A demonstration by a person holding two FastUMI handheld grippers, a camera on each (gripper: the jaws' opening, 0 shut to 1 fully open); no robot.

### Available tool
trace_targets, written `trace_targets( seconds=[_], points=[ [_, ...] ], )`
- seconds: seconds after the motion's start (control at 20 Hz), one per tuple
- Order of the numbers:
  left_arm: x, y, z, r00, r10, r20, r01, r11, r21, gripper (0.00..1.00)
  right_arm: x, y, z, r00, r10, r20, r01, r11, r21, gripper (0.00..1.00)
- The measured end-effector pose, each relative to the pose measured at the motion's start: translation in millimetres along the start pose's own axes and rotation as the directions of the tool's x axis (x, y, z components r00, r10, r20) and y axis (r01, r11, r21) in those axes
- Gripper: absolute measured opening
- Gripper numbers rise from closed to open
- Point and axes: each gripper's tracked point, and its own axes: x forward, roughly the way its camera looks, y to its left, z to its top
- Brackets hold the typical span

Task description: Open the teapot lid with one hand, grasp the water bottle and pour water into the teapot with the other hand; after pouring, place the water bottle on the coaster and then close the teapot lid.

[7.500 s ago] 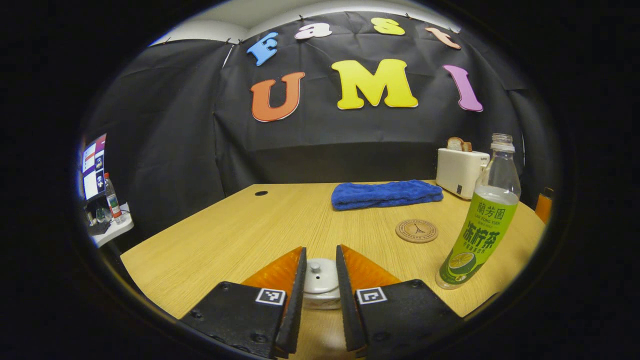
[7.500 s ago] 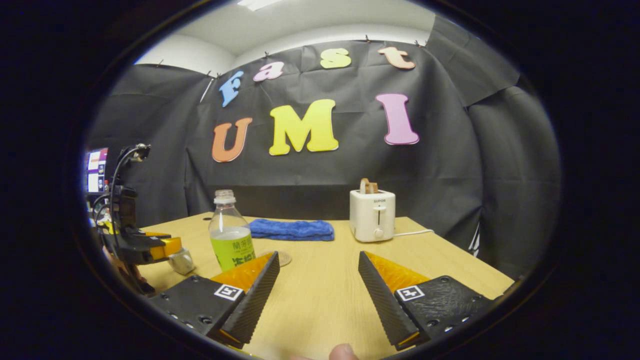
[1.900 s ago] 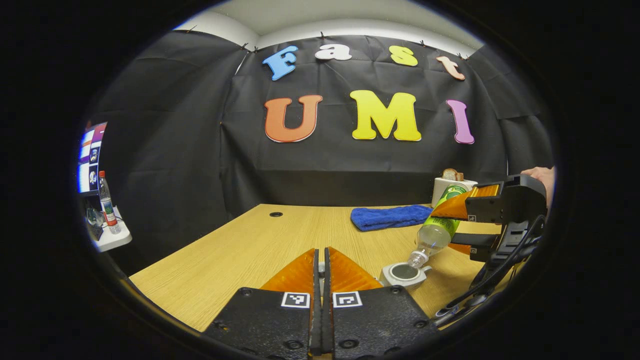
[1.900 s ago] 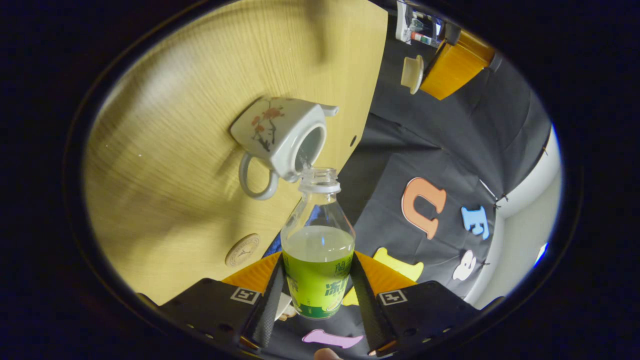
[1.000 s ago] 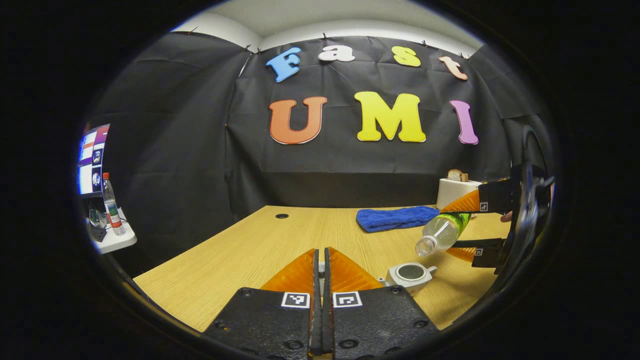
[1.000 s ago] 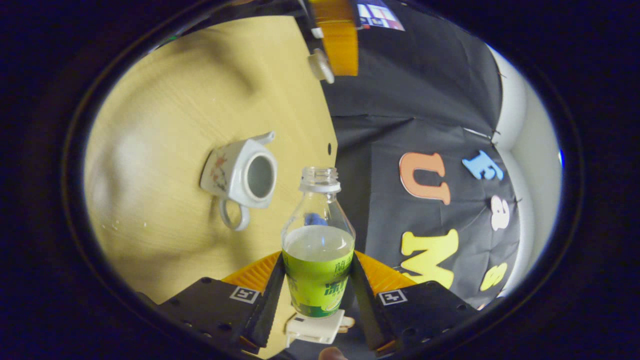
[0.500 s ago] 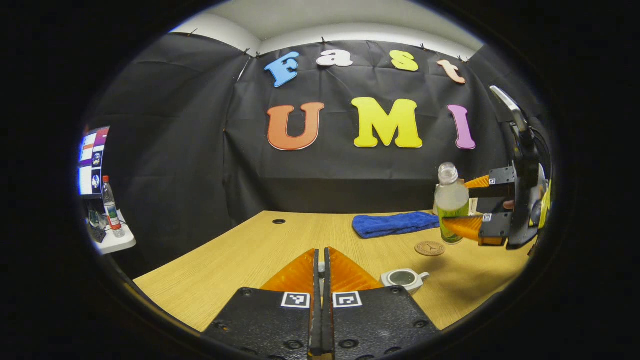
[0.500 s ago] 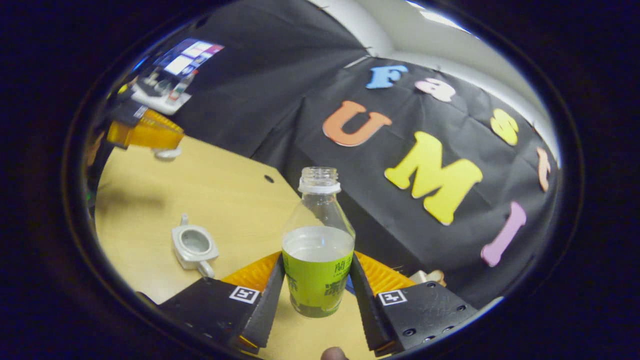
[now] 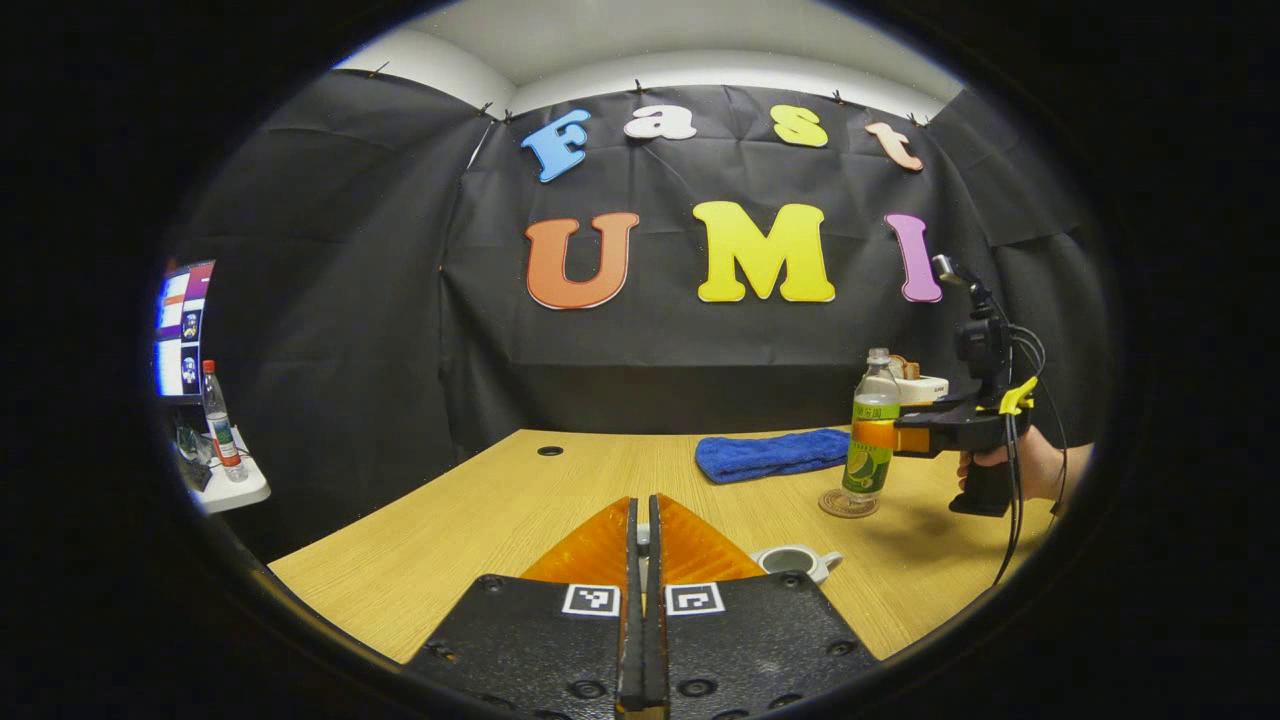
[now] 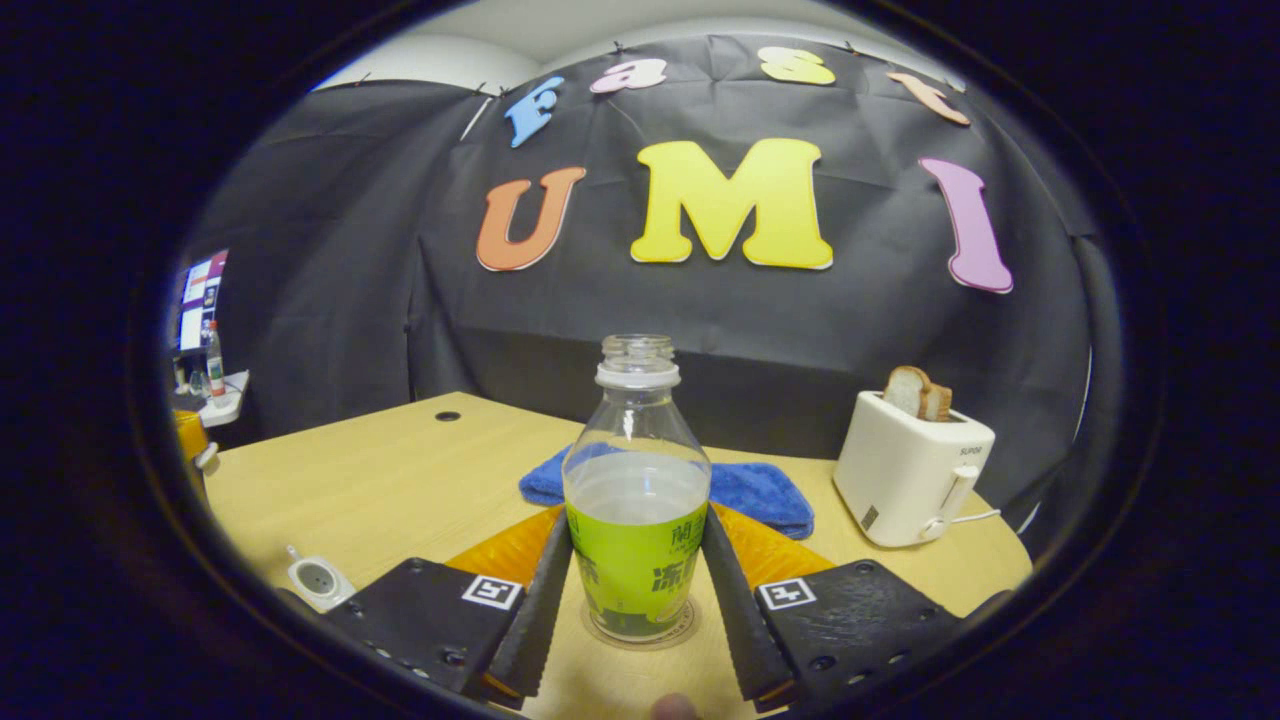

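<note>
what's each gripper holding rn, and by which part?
Right gripper: water bottle, by its labelled lower body. Left gripper: shut on the teapot lid, apparently by its knob.

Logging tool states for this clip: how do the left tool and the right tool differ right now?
The left tool has its fingers pressed almost together; the right tool is spread around the water bottle, both fingers on its label. The left tool hangs above the table; the right tool holds the upright bottle on the coaster. Both point toward the booth wall.

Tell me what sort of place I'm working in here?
Most likely a staged recording booth rather than a real kitchen: black cloth wall around a wooden table, kitchen props like a toaster, and a monitor on a side shelf.
</note>
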Motion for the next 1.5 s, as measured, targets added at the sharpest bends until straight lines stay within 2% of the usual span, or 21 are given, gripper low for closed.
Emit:
trace_targets(
  seconds=[0.35, 0.55, 0.65, 0.7, 0.75, 0.9, 1.15, 1.5],
  points=[
    [0.5, -3.3, 0.4, 1.0, -0.003, 0.001, 0.003, 1.0, 0.004, 0.02, 18.4, -6.6, -6.4, 0.999, -0.025, -0.021, 0.025, 1.0, -0.004, 0.71],
    [1.5, -9.1, 1.3, 1.0, -0.011, 0.001, 0.011, 1.0, 0.003, 0.02, 17.6, -12.9, -8.0, 0.998, -0.051, -0.022, 0.051, 0.999, -0.009, 0.75],
    [2.4, -11.6, 0.3, 1.0, -0.017, -0.002, 0.017, 1.0, 0.001, 0.02, 11.2, -12.9, -8.4, 0.998, -0.046, -0.034, 0.046, 0.999, -0.005, 0.84],
    [3.2, -13.8, -0.2, 1.0, -0.02, -0.003, 0.02, 1.0, 0.002, 0.02, 9.7, -13.1, -6.1, 0.999, -0.042, -0.033, 0.043, 0.999, 0.005, 0.98],
    [3.7, -16.4, 0.3, 1.0, -0.023, -0.003, 0.023, 1.0, 0.002, 0.03, 5.4, -13.3, -3.3, 0.999, -0.043, -0.031, 0.044, 0.999, 0.013, 0.99],
    [4.9, -27.6, -0.8, 0.999, -0.037, -0.006, 0.037, 0.999, 0.011, 0.02, -21.1, -18.2, -2.5, 0.999, -0.04, -0.015, 0.041, 0.998, 0.044, 0.96],
    [16.2, -64.1, -10.4, 0.997, -0.077, -0.025, 0.077, 0.996, 0.034, 0.02, -93.5, -43.5, -21.4, 0.995, -0.086, 0.048, 0.085, 0.996, 0.025, 0.96],
    [40.0, -93.7, -23.7, 0.996, -0.066, -0.058, 0.067, 0.997, 0.026, 0.02, -157.5, -71.2, -29.0, 0.978, -0.15, 0.146, 0.152, 0.988, -0.006, 0.96]
  ],
)
